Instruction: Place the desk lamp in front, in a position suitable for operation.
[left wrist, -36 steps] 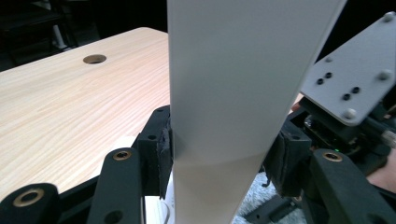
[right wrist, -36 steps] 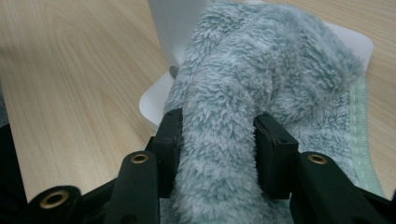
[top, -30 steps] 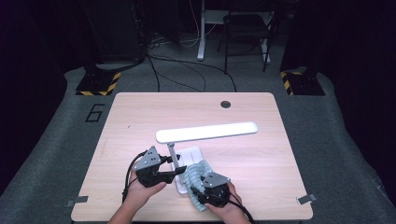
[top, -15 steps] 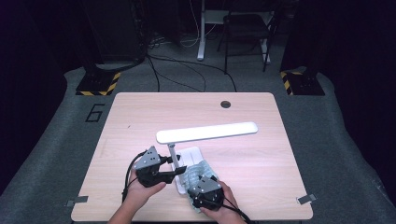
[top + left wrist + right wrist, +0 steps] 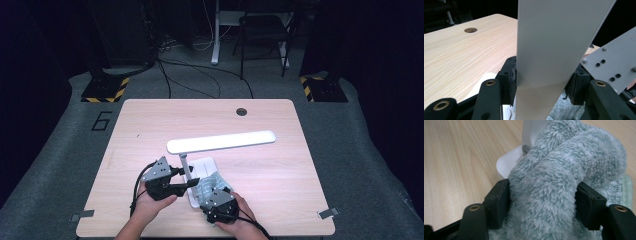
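Fluffy grey-green cloth clenched in right tool | left tool grasps lamp stem | no containers

Lamp stands on table, near middle. Lamp base under lamp head. Cloth lies on base, near side. Left gripper left of base, right gripper nearer, right.

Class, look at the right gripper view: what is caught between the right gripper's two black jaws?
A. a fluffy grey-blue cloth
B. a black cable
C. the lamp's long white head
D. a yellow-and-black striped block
A: in the right gripper view the jaws of the right gripper press in on both sides of a bunched fluffy cloth, which lies against the white lamp base.
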A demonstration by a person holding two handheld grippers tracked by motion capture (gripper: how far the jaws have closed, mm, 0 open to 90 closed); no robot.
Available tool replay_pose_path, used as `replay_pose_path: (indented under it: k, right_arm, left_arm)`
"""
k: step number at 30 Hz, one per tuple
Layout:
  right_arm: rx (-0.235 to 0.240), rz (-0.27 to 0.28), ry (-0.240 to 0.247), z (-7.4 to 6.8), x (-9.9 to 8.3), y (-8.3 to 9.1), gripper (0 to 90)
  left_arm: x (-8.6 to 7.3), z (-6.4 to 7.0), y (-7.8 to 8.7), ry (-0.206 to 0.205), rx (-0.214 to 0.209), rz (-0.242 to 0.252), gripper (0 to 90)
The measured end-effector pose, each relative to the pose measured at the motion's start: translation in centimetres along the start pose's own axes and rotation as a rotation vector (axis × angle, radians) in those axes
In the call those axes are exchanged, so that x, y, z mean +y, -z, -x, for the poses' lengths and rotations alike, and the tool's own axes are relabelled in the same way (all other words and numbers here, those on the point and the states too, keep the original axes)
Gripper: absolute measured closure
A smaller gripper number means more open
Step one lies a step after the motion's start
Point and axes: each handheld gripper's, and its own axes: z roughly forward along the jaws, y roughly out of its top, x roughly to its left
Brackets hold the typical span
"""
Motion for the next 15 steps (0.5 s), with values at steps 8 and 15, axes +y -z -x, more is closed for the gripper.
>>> replay_pose_path:
  k: [8,15]
  right_arm:
    - [-0.002,-0.004,0.034,0.3,-0.4,0.5,44.2]
    - [-0.035,-0.020,0.020,1.2,-1.3,1.4,50.4]
  left_arm:
    - [0.1,-0.1,0.1,0.002,-0.014,-0.014,50.9]
    - [0.1,-0.2,0.0,-0.001,-0.017,-0.011,50.9]
